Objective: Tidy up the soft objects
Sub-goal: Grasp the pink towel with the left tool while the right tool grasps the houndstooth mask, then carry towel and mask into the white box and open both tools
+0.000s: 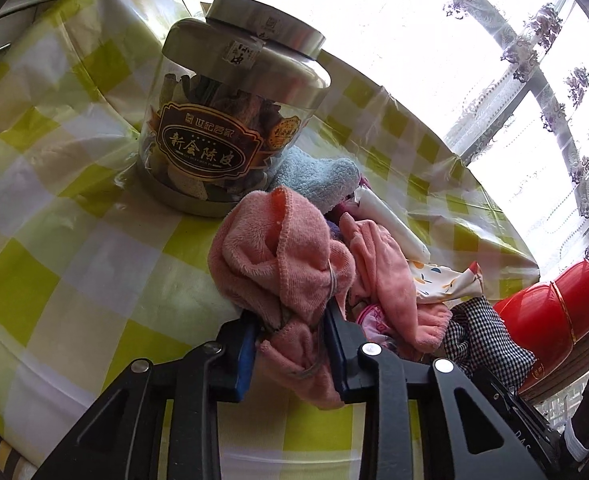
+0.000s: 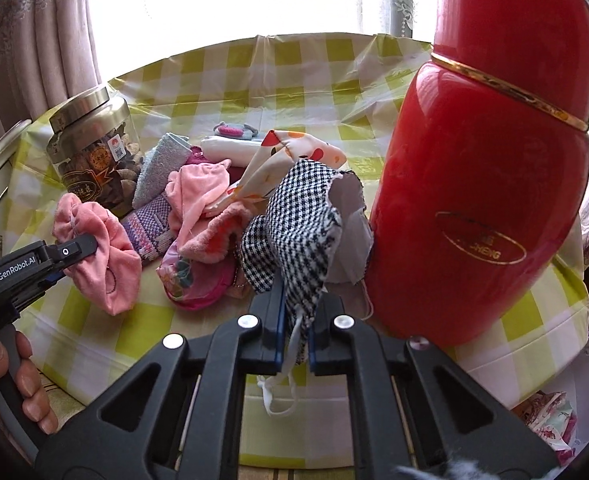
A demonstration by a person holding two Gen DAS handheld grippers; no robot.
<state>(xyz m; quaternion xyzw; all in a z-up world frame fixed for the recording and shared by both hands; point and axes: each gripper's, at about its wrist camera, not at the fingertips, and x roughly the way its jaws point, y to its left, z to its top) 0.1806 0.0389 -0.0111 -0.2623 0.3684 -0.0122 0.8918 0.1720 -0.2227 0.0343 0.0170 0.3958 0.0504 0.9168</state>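
Observation:
A pile of soft items lies on the green-checked tablecloth (image 1: 54, 208). My left gripper (image 1: 290, 320) is shut on a pink fleece cloth (image 1: 282, 256) at the pile's left edge; the same cloth (image 2: 102, 248) and gripper (image 2: 70, 256) show in the right wrist view. My right gripper (image 2: 296, 312) is shut on a black-and-white houndstooth face mask (image 2: 298, 224), whose white ear loop hangs below the fingers. The mask also shows in the left wrist view (image 1: 482, 336). The pile holds a blue towel (image 1: 318, 176), another pink fleece piece (image 2: 202, 192) and a printed white cloth (image 2: 278, 156).
A clear jar (image 1: 230, 120) with a silver lid stands just behind the pile on the left. A tall red thermos (image 2: 490, 184) stands close to the right of my right gripper. Curtains and a bright window lie behind the table. A floral cloth (image 2: 550, 420) lies off the table's right edge.

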